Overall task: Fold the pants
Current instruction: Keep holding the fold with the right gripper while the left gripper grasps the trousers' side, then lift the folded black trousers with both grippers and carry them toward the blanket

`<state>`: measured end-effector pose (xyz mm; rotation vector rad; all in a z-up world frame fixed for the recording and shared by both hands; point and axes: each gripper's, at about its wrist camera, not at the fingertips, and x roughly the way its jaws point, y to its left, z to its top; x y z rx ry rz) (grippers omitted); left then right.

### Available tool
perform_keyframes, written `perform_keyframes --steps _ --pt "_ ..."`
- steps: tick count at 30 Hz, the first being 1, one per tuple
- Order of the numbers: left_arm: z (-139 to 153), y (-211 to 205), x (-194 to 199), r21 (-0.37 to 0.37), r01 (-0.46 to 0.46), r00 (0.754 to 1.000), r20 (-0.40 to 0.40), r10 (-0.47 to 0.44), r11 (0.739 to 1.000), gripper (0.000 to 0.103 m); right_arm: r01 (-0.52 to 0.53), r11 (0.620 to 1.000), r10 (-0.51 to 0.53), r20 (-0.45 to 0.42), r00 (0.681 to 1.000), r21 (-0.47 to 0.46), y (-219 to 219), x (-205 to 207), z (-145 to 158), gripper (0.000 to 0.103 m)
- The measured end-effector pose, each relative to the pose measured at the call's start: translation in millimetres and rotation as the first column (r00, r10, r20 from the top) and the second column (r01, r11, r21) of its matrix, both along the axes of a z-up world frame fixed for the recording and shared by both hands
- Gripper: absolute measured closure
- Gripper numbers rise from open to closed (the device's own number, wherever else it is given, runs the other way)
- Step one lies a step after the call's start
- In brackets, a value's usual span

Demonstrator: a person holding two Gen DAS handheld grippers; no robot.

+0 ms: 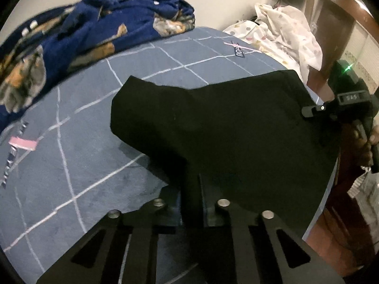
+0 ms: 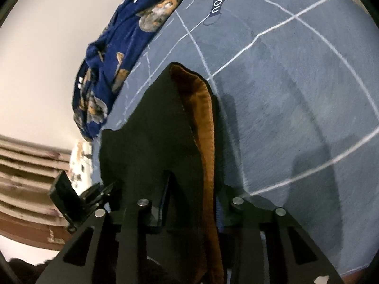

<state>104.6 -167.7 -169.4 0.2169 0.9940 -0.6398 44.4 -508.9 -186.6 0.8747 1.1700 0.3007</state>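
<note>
The bed (image 1: 71, 189), under a blue-grey cover with pale grid lines, carries everything; the biggest risk sits here, since its plush surface looks likely to drag on cloth, so any fold swept low across it could bunch instead of lying flat. A navy patterned blanket (image 1: 83, 35) is heaped along the far edge by the wall, and a white spotted sheet (image 1: 284, 30) is piled at the far right corner; a wide swing of the lifted cloth could snag either heap.

The black pants (image 1: 225, 123) lie partly on the bed near its right edge and partly raised, held at 2 places; in the right wrist view an orange-brown lining (image 2: 201, 130) shows along the raised edge, so the layers are parted there, and a pinch that takes only 1 layer would let the other sag and skew the fold. Part of the cloth reaches the bed's edge, so slack could slip over the side.

The left gripper (image 1: 193, 189) has its jaws pressed together on a narrow ridge of the pants; so thin a bite could pull free if the hands move apart. The right gripper (image 2: 189, 201) pinches a thicker bunch of cloth, lining included; its jaws stand partly apart around it, and uneven tension between the 2 hands would twist the crease.
</note>
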Motion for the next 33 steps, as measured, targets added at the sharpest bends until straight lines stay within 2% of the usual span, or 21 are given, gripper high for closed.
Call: perform_keyframes --steps 6,13,20,27,33 --pt "18 26 1 -0.051 -0.055 0.998 0.000 0.055 0.997 0.096 0.028 0.996 -0.030 0.023 0.999 0.081 20 -5 7 0.079" --pt "43 66 4 -0.055 -0.118 0.991 0.058 0.121 0.991 0.096 -0.038 0.990 0.030 0.061 0.998 0.138 76 16 18 0.080" --pt "53 116 8 -0.070 -0.192 0.979 0.063 0.196 0.979 0.096 -0.095 0.979 0.080 0.090 0.993 0.179 132 45 27 0.080" --pt "65 171 20 -0.101 -0.272 0.957 0.076 0.280 0.957 0.096 -0.152 0.965 0.131 0.111 0.985 0.214 192 76 36 0.080" --pt "78 229 44 -0.128 -0.364 0.921 0.097 0.377 0.923 0.096 -0.207 0.945 0.176 0.139 0.974 0.254 246 116 42 0.080"
